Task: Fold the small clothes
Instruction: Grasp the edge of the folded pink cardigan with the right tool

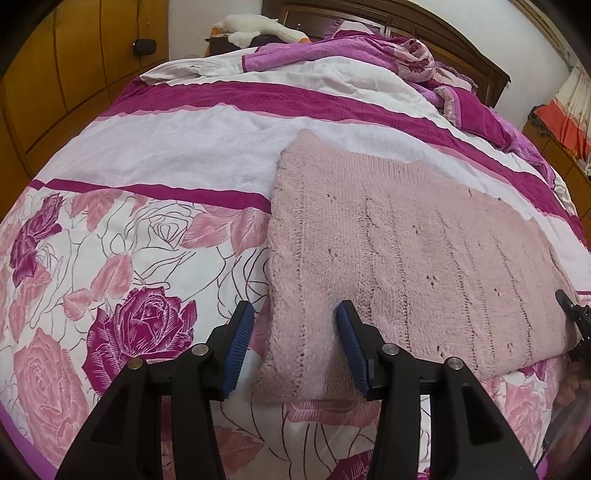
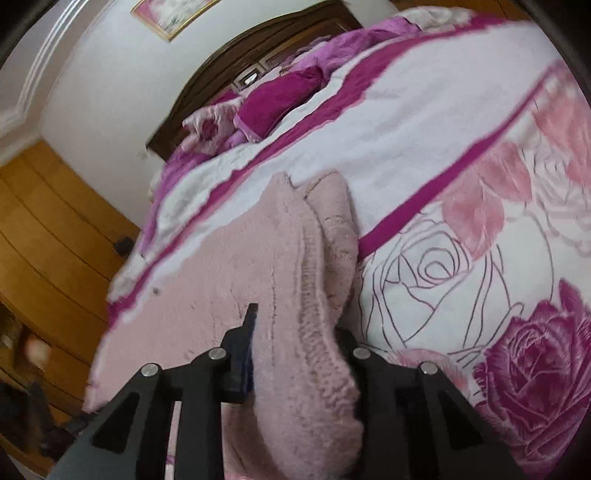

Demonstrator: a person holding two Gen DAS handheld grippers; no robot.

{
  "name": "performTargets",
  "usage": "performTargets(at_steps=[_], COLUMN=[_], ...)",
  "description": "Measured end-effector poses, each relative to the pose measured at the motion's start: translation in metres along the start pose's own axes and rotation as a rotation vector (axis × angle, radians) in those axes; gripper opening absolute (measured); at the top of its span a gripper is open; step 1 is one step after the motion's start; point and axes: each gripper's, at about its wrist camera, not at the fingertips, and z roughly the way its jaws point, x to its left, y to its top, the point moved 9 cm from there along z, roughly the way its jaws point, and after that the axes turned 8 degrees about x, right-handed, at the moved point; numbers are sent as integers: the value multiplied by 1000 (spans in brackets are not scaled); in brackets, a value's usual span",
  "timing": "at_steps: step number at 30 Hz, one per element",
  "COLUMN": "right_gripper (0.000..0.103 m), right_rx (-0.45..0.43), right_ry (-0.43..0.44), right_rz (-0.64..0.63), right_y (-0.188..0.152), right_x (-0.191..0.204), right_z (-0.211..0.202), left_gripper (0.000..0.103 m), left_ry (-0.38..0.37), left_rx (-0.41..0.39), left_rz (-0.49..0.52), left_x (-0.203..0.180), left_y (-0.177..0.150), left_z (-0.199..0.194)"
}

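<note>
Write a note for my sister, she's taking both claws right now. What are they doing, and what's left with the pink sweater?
Left claw: closed on a bunched fold at the near left edge of the pink sweater.
Right claw: clamped on a thick roll of the same sweater at its other near corner.
Where things are: the sweater lies mostly flat on the floral bedspread, both near corners gripped.
Done: both corners are gripped.
Left: probably lift both corners together, carry them toward the headboard, lay the fold down, smooth it, then fold again if needed.
</note>
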Motion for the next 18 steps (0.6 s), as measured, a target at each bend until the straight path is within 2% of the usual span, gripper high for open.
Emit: performTargets(at_steps=[2, 7, 12, 18], right_gripper=[27, 26, 25, 25], right_rx=[-11, -38, -68, -75], right_ry=[8, -34, -87, -90], right_rz=[3, -36, -120, -181], right_y=[1, 5, 14, 25], right_x=[2, 19, 49, 92], right_z=[-3, -9, -20, -25], left_gripper=[25, 25, 25, 25], left_ry=[0, -12, -12, 4], left_rx=[2, 10, 7, 0], left_rz=[3, -4, -11, -25], left_x=[1, 7, 15, 30], left_y=[-1, -2, -3, -5], left_z=[-3, -11, -23, -34])
